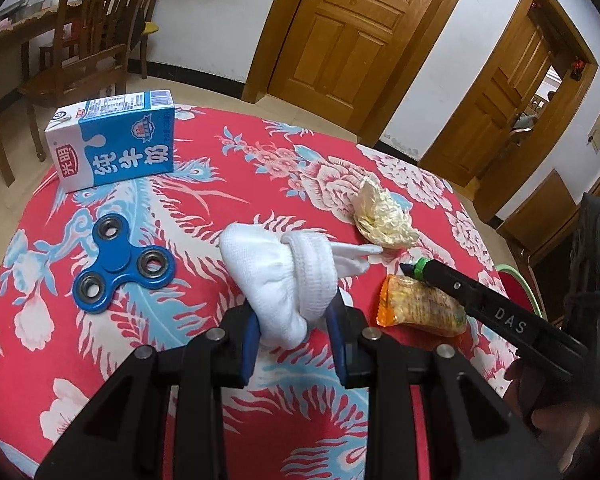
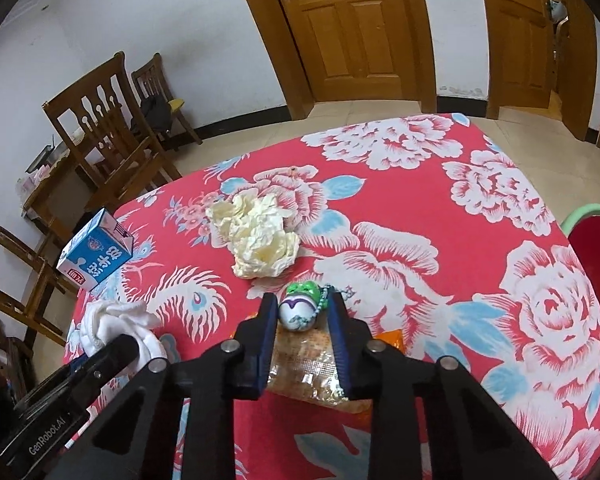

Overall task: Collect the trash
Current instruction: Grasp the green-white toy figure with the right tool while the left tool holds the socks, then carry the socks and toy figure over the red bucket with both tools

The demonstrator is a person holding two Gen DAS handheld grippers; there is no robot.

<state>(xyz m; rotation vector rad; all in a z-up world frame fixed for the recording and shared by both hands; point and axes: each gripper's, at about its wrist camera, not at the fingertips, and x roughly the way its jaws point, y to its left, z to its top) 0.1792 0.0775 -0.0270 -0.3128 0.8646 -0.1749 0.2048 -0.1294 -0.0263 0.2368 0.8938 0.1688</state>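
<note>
My left gripper (image 1: 292,316) is shut on a balled white sock (image 1: 284,276), held just over the red flowered tablecloth (image 1: 204,432). A crumpled yellowish paper wad (image 1: 384,216) lies beyond it, and an orange snack packet (image 1: 420,308) lies to its right. My right gripper (image 2: 304,320) is open, its fingers on either side of a small white and purple ball with a green cap (image 2: 300,308), above the snack packet (image 2: 304,372). The paper wad (image 2: 256,240) lies ahead of it. The sock (image 2: 116,324) shows at the left.
A blue and white milk carton (image 1: 116,140) stands at the far left of the table, also in the right wrist view (image 2: 94,258). A blue fidget spinner (image 1: 122,268) lies left of the sock. Wooden chairs (image 2: 100,132) stand beyond the table. A red seat (image 2: 596,248) is at the right.
</note>
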